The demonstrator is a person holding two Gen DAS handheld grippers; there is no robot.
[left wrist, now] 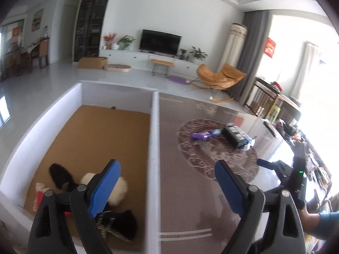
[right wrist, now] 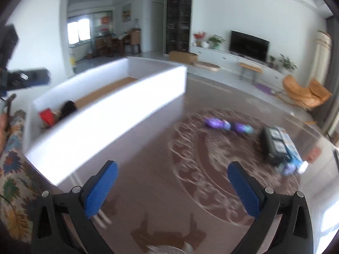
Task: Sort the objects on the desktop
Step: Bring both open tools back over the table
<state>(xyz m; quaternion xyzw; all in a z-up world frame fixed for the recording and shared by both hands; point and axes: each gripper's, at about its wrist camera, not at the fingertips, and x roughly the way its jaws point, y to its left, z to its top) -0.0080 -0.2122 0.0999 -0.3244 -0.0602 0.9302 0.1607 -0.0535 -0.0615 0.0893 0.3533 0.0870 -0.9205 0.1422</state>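
A white-walled box [left wrist: 155, 148] with a cardboard floor stands on the left of the patterned glass table [left wrist: 186, 201]. Inside it lie a cream plush [left wrist: 118, 190], black fluffy pieces [left wrist: 60, 174] and a red packet [left wrist: 39, 199]. My left gripper [left wrist: 167, 169] is open and empty, straddling the box's right wall. On the table's round ornament lie purple wrapped sweets [right wrist: 227, 125] and a black-and-blue pack [right wrist: 277, 146]. My right gripper [right wrist: 172, 169] hangs open and empty above the table, short of those items. The box [right wrist: 110, 122] is to its left.
A hand in a blue sleeve [left wrist: 322, 220] holds the right gripper's body at the right edge. Cluttered items [left wrist: 317, 165] line the table's far right side. A floral cloth [right wrist: 12, 169] lies left of the box. Behind is a living room with a TV and an orange chair.
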